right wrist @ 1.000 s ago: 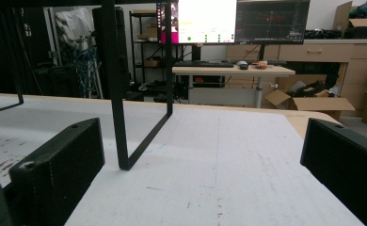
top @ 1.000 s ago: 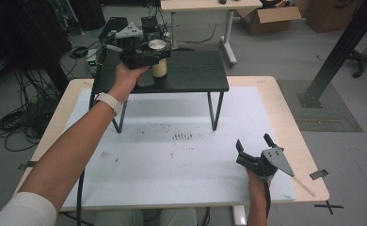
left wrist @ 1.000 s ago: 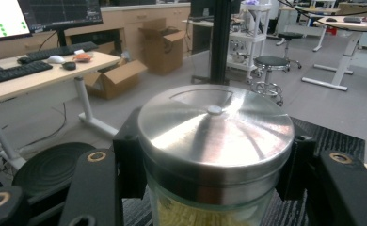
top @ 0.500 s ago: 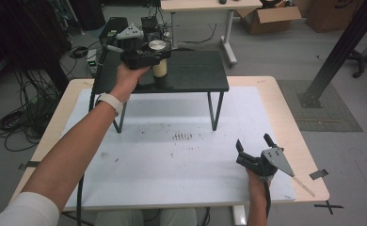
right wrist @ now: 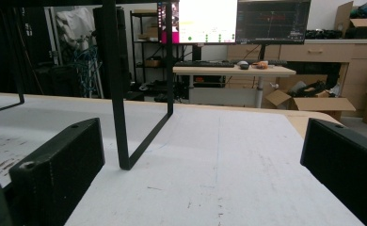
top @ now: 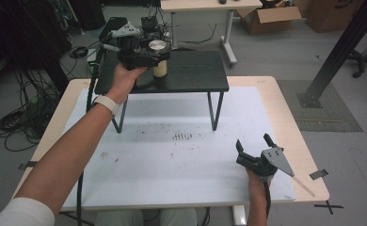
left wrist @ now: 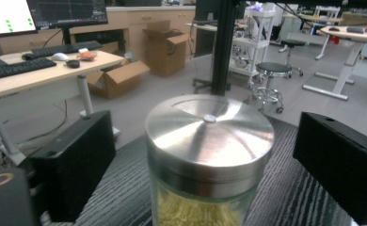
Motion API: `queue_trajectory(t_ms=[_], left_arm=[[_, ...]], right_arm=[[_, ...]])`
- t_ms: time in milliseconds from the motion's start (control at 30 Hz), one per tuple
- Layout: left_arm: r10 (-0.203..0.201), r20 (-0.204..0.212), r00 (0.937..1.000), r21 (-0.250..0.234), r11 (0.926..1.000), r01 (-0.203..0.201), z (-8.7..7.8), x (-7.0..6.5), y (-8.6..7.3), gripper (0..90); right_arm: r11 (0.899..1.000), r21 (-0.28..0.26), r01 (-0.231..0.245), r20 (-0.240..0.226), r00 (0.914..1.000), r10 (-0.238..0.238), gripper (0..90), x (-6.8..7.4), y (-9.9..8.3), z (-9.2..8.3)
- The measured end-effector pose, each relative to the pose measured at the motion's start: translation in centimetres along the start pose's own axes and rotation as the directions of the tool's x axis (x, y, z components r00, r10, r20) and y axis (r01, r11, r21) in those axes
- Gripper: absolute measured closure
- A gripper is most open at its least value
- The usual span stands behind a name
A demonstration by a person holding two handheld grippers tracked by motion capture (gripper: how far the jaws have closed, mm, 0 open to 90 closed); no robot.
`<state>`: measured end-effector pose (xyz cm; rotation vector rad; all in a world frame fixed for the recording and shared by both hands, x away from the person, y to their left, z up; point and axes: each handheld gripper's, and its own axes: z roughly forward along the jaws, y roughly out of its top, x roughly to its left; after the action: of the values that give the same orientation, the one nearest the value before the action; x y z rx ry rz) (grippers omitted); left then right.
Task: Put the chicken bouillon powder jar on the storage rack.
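Observation:
A glass jar (top: 160, 68) with a metal lid, holding pale yellow sticks, stands upright on a black raised shelf (top: 195, 70). My left gripper (top: 163, 52) reaches over the shelf's left part with a jaw on either side of the jar. Its jaws have just been opening. In the left gripper view the jar (left wrist: 209, 141) stands between the jaws of the left gripper (left wrist: 210, 162) with a gap on both sides, so the gripper is open. My right gripper (top: 252, 141) rests low over the white mat at the front right, open with nothing between the jaws of the right gripper (right wrist: 200, 179).
The shelf stands on thin black legs (right wrist: 120, 94) over a white mat (top: 172, 160) on the wooden table (top: 285, 108). A cable (top: 94, 80) trails from the left gripper off the table's left side. Desks, monitors and boxes lie beyond.
The left gripper's jaws stand a little wider around the jar than before. Both hands and the jar stay where they were.

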<state>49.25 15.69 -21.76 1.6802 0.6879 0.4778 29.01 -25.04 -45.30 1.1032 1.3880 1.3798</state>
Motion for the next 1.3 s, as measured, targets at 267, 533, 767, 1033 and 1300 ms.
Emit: queue_trajectory(t_ms=[267, 533, 767, 1033, 1300], left_arm=[[-0.014, 0.008, 0.9999, -0.028, 0.9995, 0.014, -1.3, -0.2, 0.7, 2.0], [-0.016, 0.023, 0.9996, -0.051, 0.9986, 0.017, -3.2, -0.6, 0.6, 1.5], [-0.004, 0.02, 0.9998, -0.069, 0.9976, 0.006, -5.2, -0.7, 0.4, 0.9], [0.014, 0.016, 0.9998, -0.071, 0.9974, -0.013, -7.0, -1.0, 0.0, 0.3], [0.035, 0.018, 0.9992, -0.065, 0.9973, -0.034, -8.5, -1.7, -0.5, 0.4]], right_arm=[[1.0, 0.007, -0.002, -0.001, 1.0, 0.002, 0.0, 0.0, 0.0, 0.1], [1.0, 0.011, 0.001, -0.002, 1.0, -0.001, 0.0, 0.0, 0.0, 0.1], [1.0, 0.013, 0.001, -0.001, 1.0, -0.001, 0.0, 0.0, 0.0, 0.1], [1.0, 0.015, 0.001, 0.0, 1.0, -0.001, 0.0, 0.0, 0.0, 0.1], [1.0, 0.015, 0.0, 0.0, 1.0, 0.0, 0.0, 0.0, 0.0, 0.1]])
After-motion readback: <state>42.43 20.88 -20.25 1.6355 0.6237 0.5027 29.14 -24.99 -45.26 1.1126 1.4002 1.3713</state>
